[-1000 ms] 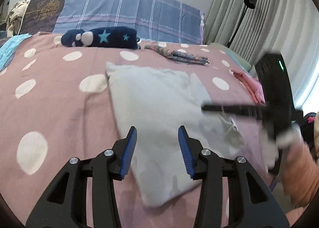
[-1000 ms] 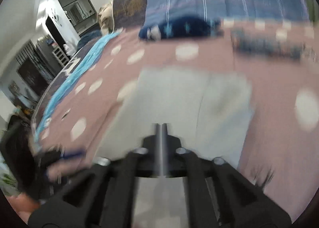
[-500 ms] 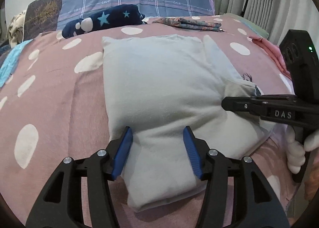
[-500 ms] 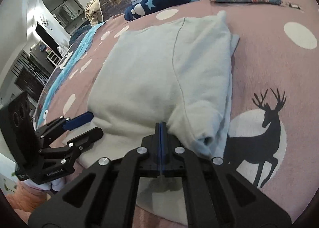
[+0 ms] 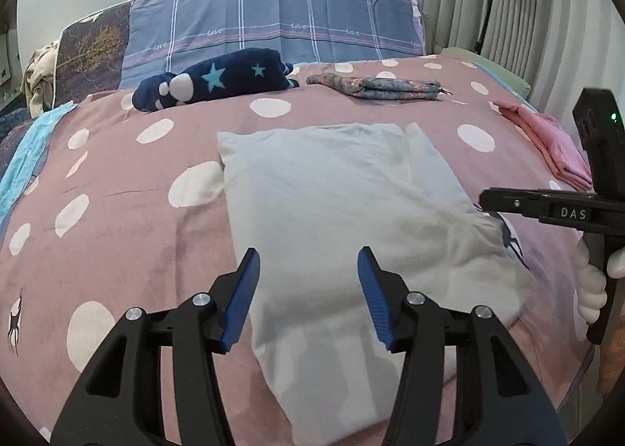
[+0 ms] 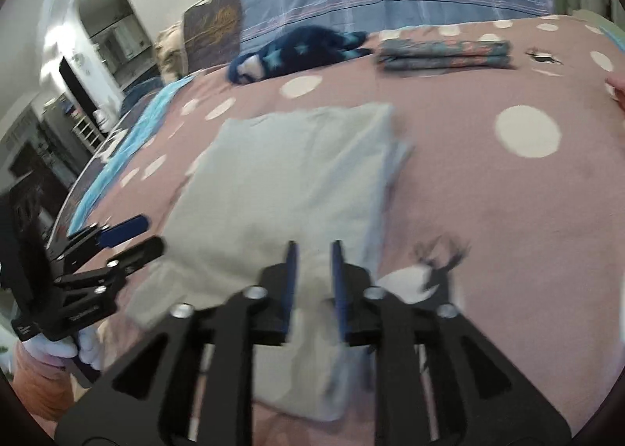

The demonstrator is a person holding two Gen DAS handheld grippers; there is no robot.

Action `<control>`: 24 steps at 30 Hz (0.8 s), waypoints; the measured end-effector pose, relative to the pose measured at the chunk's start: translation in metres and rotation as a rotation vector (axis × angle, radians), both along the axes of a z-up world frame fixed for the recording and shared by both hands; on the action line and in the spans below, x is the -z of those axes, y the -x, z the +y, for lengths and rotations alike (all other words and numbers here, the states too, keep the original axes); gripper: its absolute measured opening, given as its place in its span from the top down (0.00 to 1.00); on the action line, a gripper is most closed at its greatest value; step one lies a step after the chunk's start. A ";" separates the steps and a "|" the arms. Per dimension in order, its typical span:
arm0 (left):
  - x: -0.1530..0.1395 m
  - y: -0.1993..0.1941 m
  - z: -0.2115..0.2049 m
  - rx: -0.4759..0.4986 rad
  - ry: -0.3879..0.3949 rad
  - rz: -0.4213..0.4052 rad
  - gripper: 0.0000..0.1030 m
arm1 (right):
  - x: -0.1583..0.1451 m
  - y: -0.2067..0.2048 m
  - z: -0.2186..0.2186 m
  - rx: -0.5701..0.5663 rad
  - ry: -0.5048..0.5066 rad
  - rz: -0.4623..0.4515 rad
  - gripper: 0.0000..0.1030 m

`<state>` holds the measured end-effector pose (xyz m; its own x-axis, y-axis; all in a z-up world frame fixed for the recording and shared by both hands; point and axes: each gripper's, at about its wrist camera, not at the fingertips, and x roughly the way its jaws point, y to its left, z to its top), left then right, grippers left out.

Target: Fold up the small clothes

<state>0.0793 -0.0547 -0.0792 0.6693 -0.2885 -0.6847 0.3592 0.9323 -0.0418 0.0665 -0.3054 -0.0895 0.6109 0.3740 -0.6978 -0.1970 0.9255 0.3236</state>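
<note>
A pale grey-white garment [image 5: 340,211] lies folded in a long rectangle on the pink polka-dot bedspread [image 5: 117,211]; it also shows in the right wrist view [image 6: 281,180]. My left gripper [image 5: 308,262] is open and empty, hovering over the garment's near end. My right gripper [image 6: 314,250] is slightly open and empty above the garment's near right edge; from the left wrist view it shows side-on at the right [image 5: 488,198], beside the garment's right edge.
A navy star-print plush item [image 5: 211,79] and a folded floral cloth [image 5: 375,86] lie near the striped pillow [image 5: 273,16]. Folded pink clothes [image 5: 547,141] lie at the right edge. Curtains and a lamp stand at the right.
My right gripper was shut half a second ago and its jaws have parted a little. Both grippers have lifted and drawn back from the garment, which lies flatter.
</note>
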 end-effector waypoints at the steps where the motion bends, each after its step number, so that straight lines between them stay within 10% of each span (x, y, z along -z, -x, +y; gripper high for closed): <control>1: 0.002 -0.003 0.002 0.000 0.005 0.011 0.39 | 0.002 -0.004 -0.006 0.022 0.005 0.012 0.74; 6: 0.019 -0.030 0.025 -0.032 0.043 0.090 0.37 | 0.017 -0.023 -0.024 0.018 -0.106 0.100 0.47; 24: 0.046 -0.134 0.019 0.099 0.218 0.243 0.37 | 0.042 -0.117 -0.013 -0.102 -0.233 0.226 0.42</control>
